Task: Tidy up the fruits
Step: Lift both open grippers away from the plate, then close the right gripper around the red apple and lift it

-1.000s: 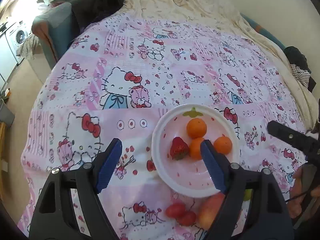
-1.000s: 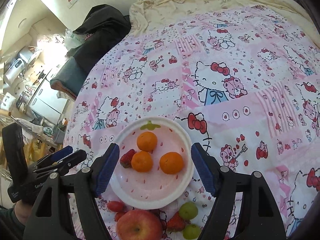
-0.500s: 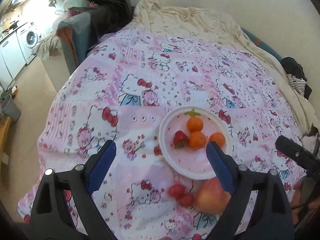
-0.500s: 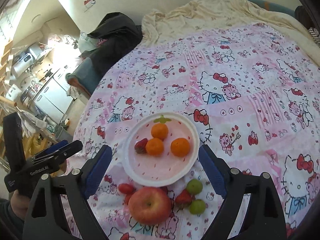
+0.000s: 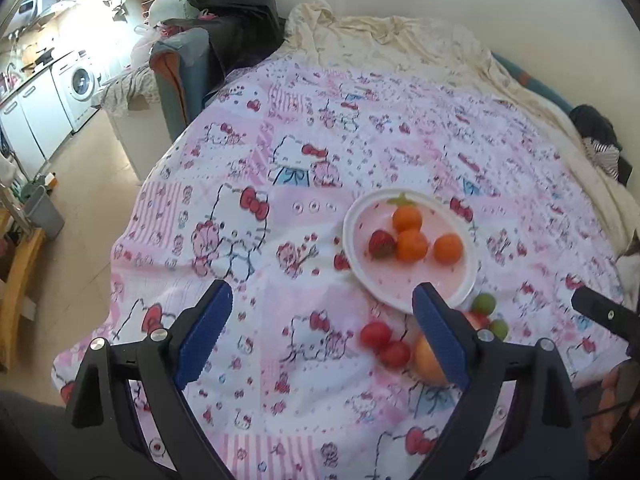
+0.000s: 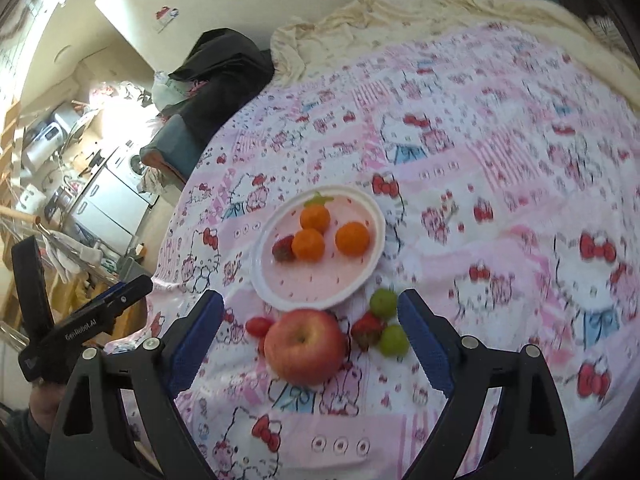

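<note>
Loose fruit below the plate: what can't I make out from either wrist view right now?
- Apple: left wrist view, mostly hidden behind the left gripper's right finger; fully shown only in the right wrist view.
- Cherry tomatoes: right wrist view, second one tucked behind the apple; count unclear there.
- Loose strawberry: left wrist view, cut by that finger and blurred.
- Green grapes: left wrist view, motion-blurred.

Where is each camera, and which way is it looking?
Left wrist: on the left gripper, looking across the bed at the plate; its open fingers show, plus the right gripper at the right edge.
Right wrist: on the right gripper, above the apple; left gripper at the left edge.
Both share plate, oranges and apple.
</note>
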The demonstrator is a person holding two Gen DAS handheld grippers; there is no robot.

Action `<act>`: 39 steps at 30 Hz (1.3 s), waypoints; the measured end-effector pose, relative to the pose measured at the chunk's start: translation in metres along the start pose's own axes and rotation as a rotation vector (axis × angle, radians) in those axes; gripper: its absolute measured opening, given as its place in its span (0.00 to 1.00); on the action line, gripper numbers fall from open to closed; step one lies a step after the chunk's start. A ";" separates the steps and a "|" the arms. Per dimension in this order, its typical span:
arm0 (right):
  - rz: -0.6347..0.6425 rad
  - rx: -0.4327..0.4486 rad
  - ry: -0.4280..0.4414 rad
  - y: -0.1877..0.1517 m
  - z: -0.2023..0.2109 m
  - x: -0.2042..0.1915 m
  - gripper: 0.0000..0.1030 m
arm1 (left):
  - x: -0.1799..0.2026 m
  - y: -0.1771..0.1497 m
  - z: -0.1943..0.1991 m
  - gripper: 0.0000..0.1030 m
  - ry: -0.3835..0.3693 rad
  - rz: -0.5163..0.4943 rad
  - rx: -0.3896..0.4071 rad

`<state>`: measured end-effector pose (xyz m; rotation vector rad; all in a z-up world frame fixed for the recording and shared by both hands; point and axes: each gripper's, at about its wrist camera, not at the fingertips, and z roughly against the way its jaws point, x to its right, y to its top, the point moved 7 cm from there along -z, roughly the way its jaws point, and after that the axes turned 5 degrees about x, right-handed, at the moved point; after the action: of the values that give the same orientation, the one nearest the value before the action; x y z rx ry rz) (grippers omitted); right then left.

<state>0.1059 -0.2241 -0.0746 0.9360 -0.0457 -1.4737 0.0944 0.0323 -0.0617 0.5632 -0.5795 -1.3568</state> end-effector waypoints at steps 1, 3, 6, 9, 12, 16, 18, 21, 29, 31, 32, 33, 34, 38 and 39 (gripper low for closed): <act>-0.021 -0.020 0.007 -0.004 -0.004 0.002 0.88 | 0.000 -0.003 -0.001 0.87 0.002 0.002 -0.009; -0.072 -0.103 0.033 -0.015 -0.021 0.005 0.88 | 0.001 -0.008 -0.005 0.87 0.001 0.012 -0.028; -0.170 -0.246 0.065 -0.038 -0.050 0.009 0.88 | 0.001 -0.010 -0.008 0.87 0.006 0.017 -0.040; -0.282 -0.329 0.066 -0.055 -0.072 0.012 0.88 | 0.001 -0.008 -0.011 0.87 0.004 0.029 -0.043; -0.348 -0.377 0.040 -0.062 -0.090 0.013 0.89 | 0.000 -0.009 -0.017 0.87 0.005 0.045 -0.060; -0.357 -0.435 -0.002 -0.068 -0.115 0.009 0.89 | -0.004 -0.009 -0.025 0.87 0.014 0.058 -0.080; -0.346 -0.463 -0.026 -0.071 -0.127 0.007 0.89 | -0.007 -0.009 -0.029 0.87 0.019 0.068 -0.097; -0.316 -0.488 -0.088 -0.075 -0.139 0.007 0.89 | -0.010 -0.015 -0.042 0.87 0.016 0.078 -0.160; -0.197 -0.456 -0.083 -0.076 -0.130 0.001 0.84 | -0.013 -0.038 -0.064 0.87 0.022 0.102 -0.292; -0.198 -0.455 -0.072 -0.077 -0.123 -0.001 0.84 | -0.010 -0.042 -0.069 0.87 0.017 0.102 -0.316; -0.197 -0.460 -0.056 -0.077 -0.114 -0.001 0.84 | -0.008 -0.043 -0.071 0.87 0.010 0.104 -0.325; -0.191 -0.460 -0.046 -0.077 -0.110 -0.001 0.84 | -0.005 -0.045 -0.073 0.87 0.002 0.104 -0.337; -0.181 -0.454 -0.032 -0.076 -0.100 -0.001 0.84 | -0.003 -0.046 -0.075 0.87 -0.003 0.101 -0.344; -0.155 -0.406 -0.007 -0.068 -0.073 0.002 0.84 | 0.013 -0.050 -0.086 0.87 -0.023 0.062 -0.373; -0.149 -0.392 -0.006 -0.066 -0.069 0.004 0.84 | 0.020 -0.053 -0.090 0.85 -0.031 0.047 -0.383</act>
<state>0.0915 -0.1813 -0.1589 0.6247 0.3046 -1.5506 0.1193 0.0095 -0.1622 0.2160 -0.3421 -1.3892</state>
